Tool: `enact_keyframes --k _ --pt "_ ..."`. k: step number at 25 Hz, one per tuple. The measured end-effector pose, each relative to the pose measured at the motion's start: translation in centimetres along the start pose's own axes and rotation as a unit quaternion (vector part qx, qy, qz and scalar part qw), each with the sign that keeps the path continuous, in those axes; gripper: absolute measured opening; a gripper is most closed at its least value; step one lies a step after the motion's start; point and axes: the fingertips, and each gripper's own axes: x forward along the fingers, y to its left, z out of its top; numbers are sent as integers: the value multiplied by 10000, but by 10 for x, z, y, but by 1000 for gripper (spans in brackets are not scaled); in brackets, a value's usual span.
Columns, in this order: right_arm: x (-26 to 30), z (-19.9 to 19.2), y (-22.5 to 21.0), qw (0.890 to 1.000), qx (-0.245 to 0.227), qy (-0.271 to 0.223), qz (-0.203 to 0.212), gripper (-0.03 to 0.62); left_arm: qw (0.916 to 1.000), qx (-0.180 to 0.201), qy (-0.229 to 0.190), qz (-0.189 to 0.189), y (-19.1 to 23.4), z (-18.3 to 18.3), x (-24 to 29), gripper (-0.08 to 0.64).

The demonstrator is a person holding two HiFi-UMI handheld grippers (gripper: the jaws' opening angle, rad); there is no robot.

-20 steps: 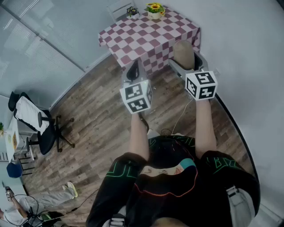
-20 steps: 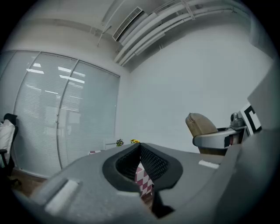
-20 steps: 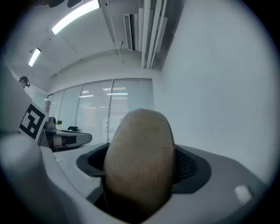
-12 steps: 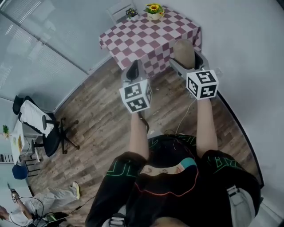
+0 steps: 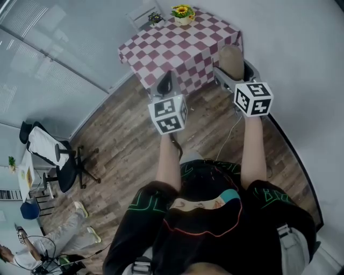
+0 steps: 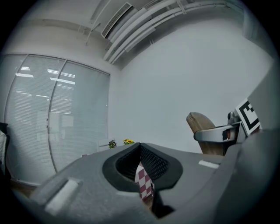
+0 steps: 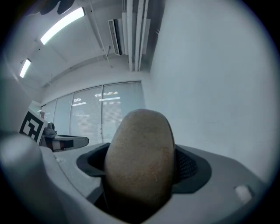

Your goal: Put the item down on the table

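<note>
A brown, oval, potato-like item [image 5: 231, 58] stands upright between the jaws of my right gripper [image 5: 233, 72], which is shut on it; it fills the right gripper view [image 7: 140, 162]. I hold it in the air just before the near right corner of a table [image 5: 177, 51] with a red-and-white checked cloth. My left gripper [image 5: 164, 83] is beside it, to the left, shut with nothing in it. Through the thin slit between its jaws [image 6: 142, 175] a strip of checked cloth shows. The left gripper view also catches the item [image 6: 199, 124] at the right.
A pot of sunflowers [image 5: 183, 12] and a small plant [image 5: 156, 19] stand at the table's far edge. A white wall runs along the right, a glass partition along the left. A black office chair [image 5: 51, 156] and a person [image 5: 32, 250] are at the lower left on the wooden floor.
Both grippers have moved a little forward and to the right, towards the table, the item still held. The person at the lower left has shifted.
</note>
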Motion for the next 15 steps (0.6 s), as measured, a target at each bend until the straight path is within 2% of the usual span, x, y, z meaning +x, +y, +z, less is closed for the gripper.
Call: enact_keyframes --k 5,8,15 --pt "10 -10 -8 9999 127 73 61 426 9999 -54 77 37 -1 -6 11 9" --pt "20 -25 -9 9996 204 170 110 426 9996 -43 257 60 2 -22 17 9" --pt "33 -38 -21 9993 266 274 -25 426 9990 -237 375 111 17 -37 34 9"
